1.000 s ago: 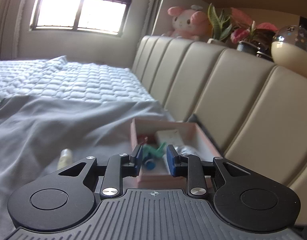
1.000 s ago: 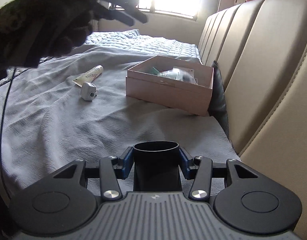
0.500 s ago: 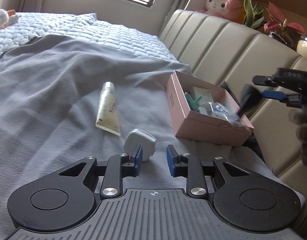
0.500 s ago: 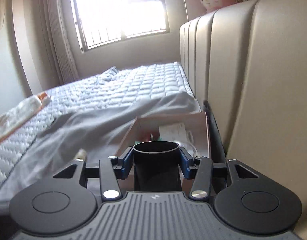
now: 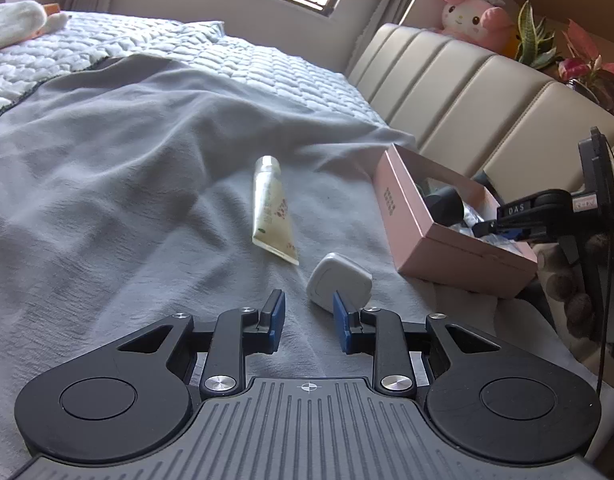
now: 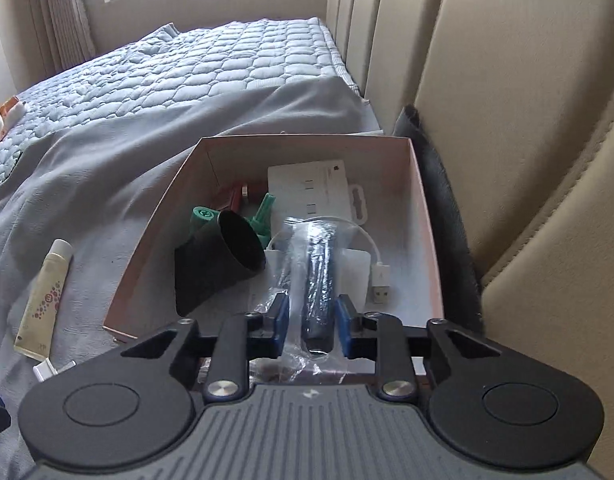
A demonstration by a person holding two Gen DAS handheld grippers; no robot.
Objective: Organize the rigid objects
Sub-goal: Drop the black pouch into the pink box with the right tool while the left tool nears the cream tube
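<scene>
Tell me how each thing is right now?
pink box: open, no lid.
black cup: tipped on its side inside box.
cream tube: lying flat on blanket, capped.
white plug: lying on blanket.
left gripper: open, empty.
right gripper: jaws just closed in, gripping nothing.

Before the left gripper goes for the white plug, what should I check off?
1. Left gripper empty, fingers parted: ok.
2. White plug centred between them: not ok, it lies ahead, off to one side.
3. Black cup inside pink box: ok, on its side.
4. Right gripper off the cup: ok; its fingers have just been closing, bagged black item between them, grip: cannot tell.
5. Tube boxed: not ok, on blanket.
</scene>
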